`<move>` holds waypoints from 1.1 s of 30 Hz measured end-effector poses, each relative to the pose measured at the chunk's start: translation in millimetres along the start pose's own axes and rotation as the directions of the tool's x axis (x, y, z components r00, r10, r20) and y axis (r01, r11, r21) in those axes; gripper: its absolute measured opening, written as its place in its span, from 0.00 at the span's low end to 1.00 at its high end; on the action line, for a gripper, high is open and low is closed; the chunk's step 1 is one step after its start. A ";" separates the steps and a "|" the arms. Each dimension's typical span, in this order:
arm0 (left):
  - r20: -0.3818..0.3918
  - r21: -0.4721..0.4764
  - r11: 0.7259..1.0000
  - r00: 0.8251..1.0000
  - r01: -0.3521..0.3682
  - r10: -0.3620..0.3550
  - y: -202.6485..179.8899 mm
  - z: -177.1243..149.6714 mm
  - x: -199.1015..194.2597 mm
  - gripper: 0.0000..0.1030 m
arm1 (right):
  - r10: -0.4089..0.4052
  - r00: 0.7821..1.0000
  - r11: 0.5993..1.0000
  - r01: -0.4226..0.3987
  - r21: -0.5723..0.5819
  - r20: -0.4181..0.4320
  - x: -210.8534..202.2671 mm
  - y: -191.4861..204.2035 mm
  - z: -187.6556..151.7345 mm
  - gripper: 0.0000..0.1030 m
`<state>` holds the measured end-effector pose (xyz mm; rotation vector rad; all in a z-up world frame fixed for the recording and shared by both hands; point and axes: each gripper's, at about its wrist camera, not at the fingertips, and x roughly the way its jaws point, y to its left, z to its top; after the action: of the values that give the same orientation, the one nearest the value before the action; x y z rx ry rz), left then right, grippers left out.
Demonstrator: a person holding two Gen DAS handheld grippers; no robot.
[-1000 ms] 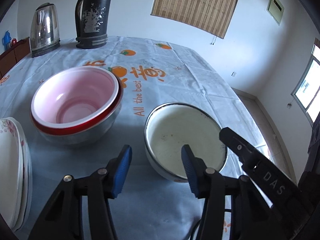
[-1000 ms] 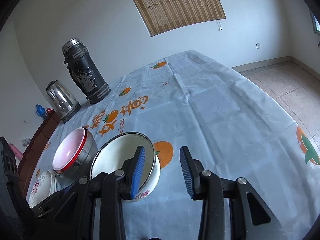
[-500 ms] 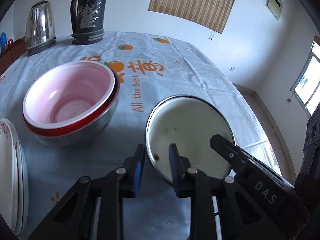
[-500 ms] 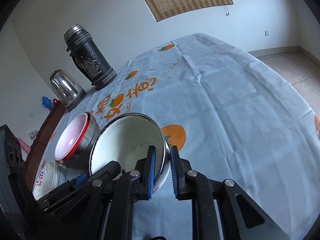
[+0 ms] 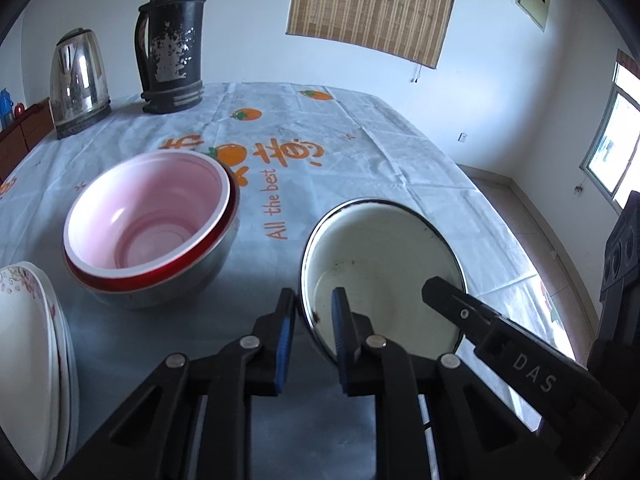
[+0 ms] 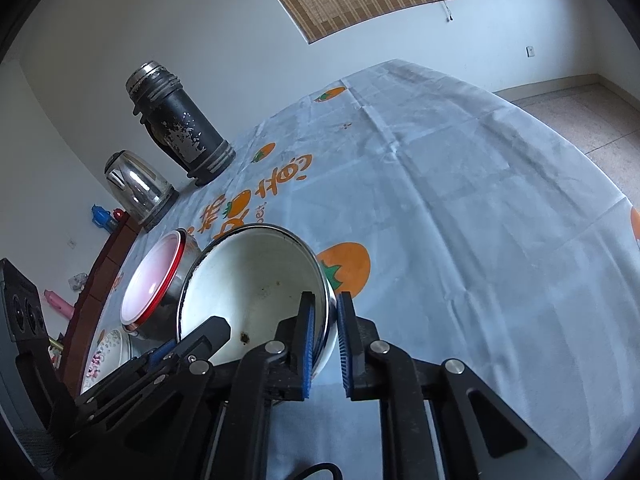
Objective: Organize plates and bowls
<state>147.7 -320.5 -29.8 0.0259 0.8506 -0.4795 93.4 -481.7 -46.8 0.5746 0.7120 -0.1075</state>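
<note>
A white enamel bowl [image 5: 384, 264] with a dark rim is held tilted above the table by both grippers. My left gripper [image 5: 312, 328] is shut on its near-left rim, one finger inside, one outside. My right gripper [image 6: 324, 336] is shut on its right rim in the same way; the bowl shows in the right wrist view [image 6: 252, 280]. A pink-lined bowl nested in a red-rimmed steel bowl [image 5: 148, 224] stands to the left, also seen in the right wrist view [image 6: 156, 280]. A stack of white flowered plates [image 5: 28, 360] lies at the far left.
A black thermos [image 5: 172, 40] and a steel kettle [image 5: 78, 80] stand at the table's far-left side. The tablecloth [image 5: 340, 168] with orange prints stretches behind the bowls. The table's right edge drops to a tiled floor [image 6: 580, 108].
Both grippers closed from open onto the enamel bowl's rim, then lifted it, tilting it off the table.
</note>
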 end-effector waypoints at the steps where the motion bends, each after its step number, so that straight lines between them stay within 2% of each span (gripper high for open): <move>1: 0.006 0.007 1.000 1.000 -0.003 0.003 -0.8 0.1 -1.6 0.16 | 0.004 1.000 1.000 -0.004 0.002 0.003 -0.5 0.0 0.0 0.12; 11: 0.008 0.042 0.999 1.000 -0.010 0.010 -4.7 -1.1 -1.4 0.16 | 0.022 1.000 0.999 -0.022 0.043 0.018 -6.0 -5.5 -3.8 0.11; 17: 0.040 0.074 0.997 0.999 -0.025 0.022 -9.4 -1.0 -9.0 0.16 | 0.033 0.998 0.999 -0.034 0.036 0.048 -11.7 -4.9 -5.9 0.11; 28: 0.041 0.070 0.997 0.999 -0.013 0.010 -4.8 -1.5 -11.6 0.16 | 0.004 0.998 1.000 -0.006 0.030 0.067 -15.5 2.2 -14.7 0.11; 33: 0.038 0.067 0.998 0.999 -0.008 0.005 -2.1 -0.4 -11.8 0.15 | 0.013 0.997 0.998 -0.017 0.054 0.081 -19.7 0.8 -17.4 0.11</move>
<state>140.0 -317.6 -21.1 0.0809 0.7974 -0.5007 68.5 -473.7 -44.4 0.6244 0.6278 -0.1356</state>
